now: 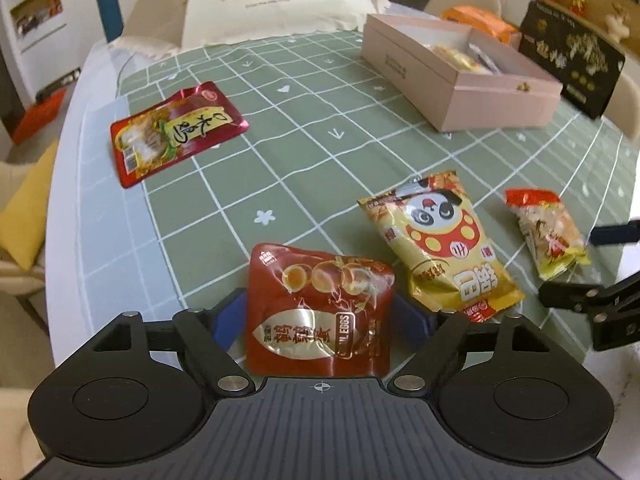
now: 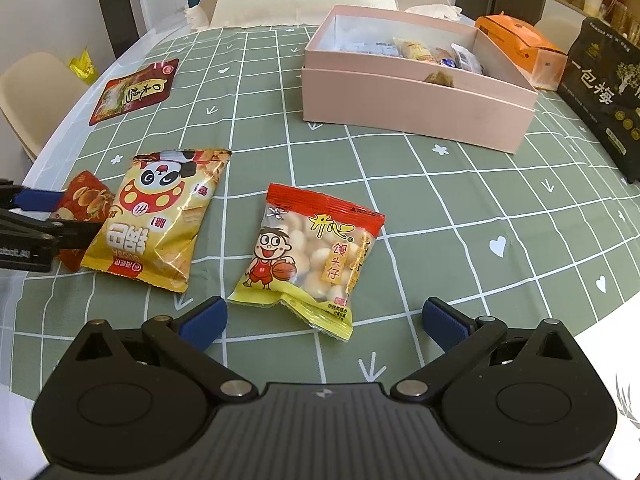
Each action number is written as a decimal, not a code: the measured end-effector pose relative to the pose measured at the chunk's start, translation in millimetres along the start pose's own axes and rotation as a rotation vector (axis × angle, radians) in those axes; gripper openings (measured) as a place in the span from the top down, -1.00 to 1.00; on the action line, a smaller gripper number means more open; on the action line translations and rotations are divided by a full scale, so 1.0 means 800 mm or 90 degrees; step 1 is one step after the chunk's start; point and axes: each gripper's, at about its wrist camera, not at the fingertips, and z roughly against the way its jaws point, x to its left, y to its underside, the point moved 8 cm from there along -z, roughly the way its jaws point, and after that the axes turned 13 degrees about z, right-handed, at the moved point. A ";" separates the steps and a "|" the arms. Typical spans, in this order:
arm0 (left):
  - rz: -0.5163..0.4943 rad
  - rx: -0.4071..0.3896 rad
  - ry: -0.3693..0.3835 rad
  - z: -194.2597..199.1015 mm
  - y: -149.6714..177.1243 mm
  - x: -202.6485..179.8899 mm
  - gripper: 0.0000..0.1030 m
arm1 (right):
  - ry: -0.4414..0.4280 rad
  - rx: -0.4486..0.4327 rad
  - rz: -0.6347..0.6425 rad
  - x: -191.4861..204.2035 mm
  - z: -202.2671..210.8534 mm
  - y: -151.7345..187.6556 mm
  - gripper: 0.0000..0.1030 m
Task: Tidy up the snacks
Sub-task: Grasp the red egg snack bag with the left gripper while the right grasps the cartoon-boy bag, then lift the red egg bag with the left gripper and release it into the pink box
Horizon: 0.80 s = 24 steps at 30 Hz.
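You are closing your left gripper (image 1: 320, 316) on the red quail-egg pouch (image 1: 320, 304) at its six o'clock, apparently gripping it. Your right gripper (image 2: 324, 320) is hanging wide apart, empty, before the bun-snack bag (image 2: 312, 256). The pink box (image 2: 416, 116) at one o'clock is holding a few snacks; four packets are lying on the counter (image 2: 440, 208).

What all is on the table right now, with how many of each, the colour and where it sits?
Red foil quail-egg pouch: one, red and gold, between the left gripper's jaws.
Yellow panda chip bag: one, yellow, beside the pouch.
Clear bun-snack packet: one, red and yellow, ahead of the right gripper.
Flat red chicken pouch: one, red, far left.
Pink cardboard box: one, open, holding snacks, far side.
Black gift bag: one, right edge.
Orange carton: one, behind the box.
Left gripper: closed on the pouch.
Right gripper: open, empty.
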 end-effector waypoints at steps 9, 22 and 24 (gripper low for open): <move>0.057 -0.015 0.034 0.027 0.027 0.004 -0.56 | -0.099 0.051 -0.111 -0.011 -0.003 -0.025 -0.98; 0.088 -0.070 0.207 0.113 -0.054 -0.059 -0.57 | -0.072 0.014 -0.014 -0.029 0.061 -0.054 0.00; 0.072 -0.074 0.247 0.103 -0.090 -0.089 -0.57 | -0.053 -0.009 -0.016 -0.045 0.081 -0.061 0.00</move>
